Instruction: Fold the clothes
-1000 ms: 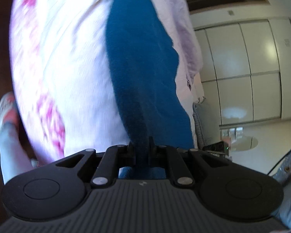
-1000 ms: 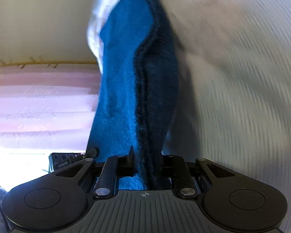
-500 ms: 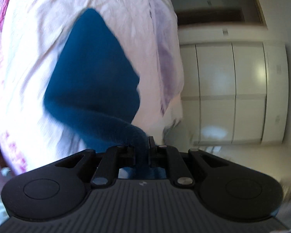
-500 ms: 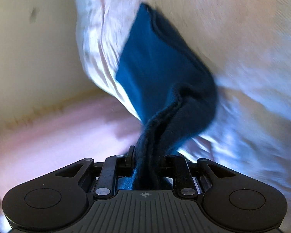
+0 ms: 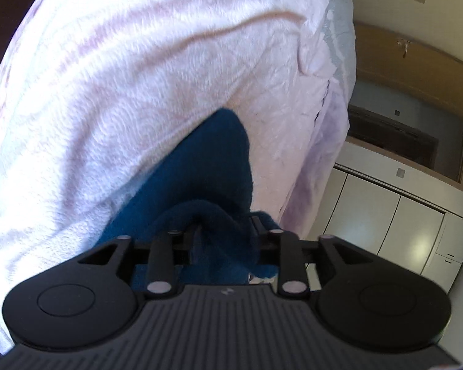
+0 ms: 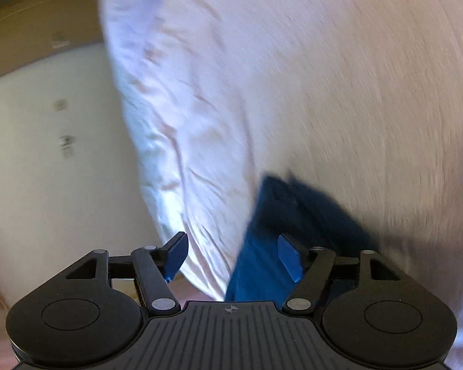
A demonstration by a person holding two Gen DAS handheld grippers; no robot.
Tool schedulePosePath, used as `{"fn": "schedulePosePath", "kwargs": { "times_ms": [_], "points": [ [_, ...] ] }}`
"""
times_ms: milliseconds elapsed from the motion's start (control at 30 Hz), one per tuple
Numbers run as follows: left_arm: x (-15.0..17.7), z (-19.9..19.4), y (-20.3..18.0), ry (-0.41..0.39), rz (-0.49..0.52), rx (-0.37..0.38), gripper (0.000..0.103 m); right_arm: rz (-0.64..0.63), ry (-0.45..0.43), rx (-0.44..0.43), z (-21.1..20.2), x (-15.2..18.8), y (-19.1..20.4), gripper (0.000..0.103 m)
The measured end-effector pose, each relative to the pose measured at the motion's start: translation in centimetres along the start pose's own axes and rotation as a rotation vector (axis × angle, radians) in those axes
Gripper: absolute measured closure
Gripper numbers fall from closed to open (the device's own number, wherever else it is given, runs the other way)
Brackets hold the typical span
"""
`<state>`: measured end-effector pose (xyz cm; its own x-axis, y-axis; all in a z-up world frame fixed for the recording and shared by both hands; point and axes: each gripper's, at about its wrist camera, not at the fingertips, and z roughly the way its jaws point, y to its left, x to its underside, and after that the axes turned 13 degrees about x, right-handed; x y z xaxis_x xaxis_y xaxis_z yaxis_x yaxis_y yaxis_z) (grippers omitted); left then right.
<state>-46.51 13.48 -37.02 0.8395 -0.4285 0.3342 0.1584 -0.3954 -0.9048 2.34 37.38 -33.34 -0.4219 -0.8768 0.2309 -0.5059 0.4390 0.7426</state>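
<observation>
A dark blue fleece garment [image 5: 206, 166] lies on a pale pink bed sheet [image 5: 139, 77]. Its near end is bunched up between the fingers of my left gripper [image 5: 225, 231]. Those jaws are opening, and the cloth sits loose between them and hides the pads. In the right wrist view the same blue garment [image 6: 308, 206] rests on the sheet [image 6: 324, 77]. My right gripper [image 6: 233, 252] is opening wide, with both blue pads [image 6: 177, 251] bare. The garment's edge lies beside the right-hand pad, unpinched.
The bed's edge drops off at the right in the left wrist view, with white cabinet doors [image 5: 385, 222] and a wood-framed recess [image 5: 401, 141] beyond. Left of the sheet in the right wrist view stands a cream wall [image 6: 46, 154]. This view is motion-blurred.
Both grippers came down onto the bed with the blue garment and rolled. Both were shut on the garment; now their jaws have parted, the right one widely, and the garment lies on the sheet.
</observation>
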Motion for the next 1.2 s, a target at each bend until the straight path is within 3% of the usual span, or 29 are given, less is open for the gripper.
{"fn": "schedulePosePath", "kwargs": {
  "times_ms": [33, 100, 200, 333, 433, 533, 600, 633, 667, 700, 833, 933, 1033, 1100, 1133, 1200],
  "points": [
    [-0.2, 0.0, -0.4, -0.008, 0.025, -0.001, 0.076, -0.055, -0.033, -0.006, -0.5, -0.1, 0.4, 0.035],
    [-0.4, -0.6, -1.5, -0.032, 0.128, -0.01, 0.06, -0.299, -0.098, 0.053, -1.3, 0.9, 2.2, 0.035],
    [0.3, -1.3, -4.5, -0.026, 0.407, -0.064, 0.058, -0.642, -0.118, 0.142, -1.6, 3.2, 4.0, 0.035],
    [2.7, 1.5, -7.6, 0.165, 0.848, -0.214, 0.056, -0.898, -0.06, 0.226, 0.9, 5.3, 3.8, 0.035],
    [4.1, 2.6, -7.9, 0.25, 1.047, -0.267, 0.056, -0.986, -0.033, 0.223, 2.4, 5.4, 3.0, 0.035],
    [4.1, 3.4, -7.2, 0.301, 1.098, -0.267, 0.056, -1.052, -0.013, 0.213, 4.0, 5.0, 2.7, 0.035],
    [3.9, 4.0, -6.7, 0.309, 1.11, -0.256, 0.064, -1.083, -0.001, 0.188, 5.1, 4.7, 3.0, 0.039],
    [3.8, 4.2, -6.5, 0.312, 1.114, -0.251, 0.076, -1.09, -0.005, 0.182, 5.6, 4.6, 3.0, 0.053],
    [3.5, 4.4, -6.2, 0.311, 1.114, -0.245, 0.095, -1.089, 0.002, 0.182, 5.6, 4.7, 3.0, 0.1],
    [3.1, 4.4, -5.9, 0.298, 1.104, -0.235, 0.097, -1.086, 0.008, 0.183, 5.5, 4.7, 2.9, 0.099],
    [2.7, 1.1, -6.1, 0.185, 1.011, -0.123, 0.097, -1.046, -0.127, 0.122, 3.6, 4.7, 2.8, 0.1],
    [2.0, 1.0, -4.8, 0.147, 0.948, -0.177, 0.097, -1.01, -0.215, 0.128, 3.1, 4.5, 2.6, 0.1],
    [2.0, 2.2, -3.6, 0.147, 0.91, -0.245, 0.097, -1.033, -0.16, 0.239, 5.9, 4.7, 1.8, 0.1],
    [1.9, 2.3, -3.4, 0.134, 0.89, -0.239, 0.097, -0.998, -0.148, 0.214, 6.1, 4.5, 1.7, 0.098],
    [1.9, 2.3, -3.4, 0.131, 0.883, -0.237, 0.097, -0.984, -0.144, 0.198, 5.9, 4.3, 1.8, 0.094],
    [1.8, 2.1, -3.3, 0.126, 0.867, -0.231, 0.096, -0.983, -0.14, 0.181, 5.4, 3.9, 2.0, 0.061]
  ]
}}
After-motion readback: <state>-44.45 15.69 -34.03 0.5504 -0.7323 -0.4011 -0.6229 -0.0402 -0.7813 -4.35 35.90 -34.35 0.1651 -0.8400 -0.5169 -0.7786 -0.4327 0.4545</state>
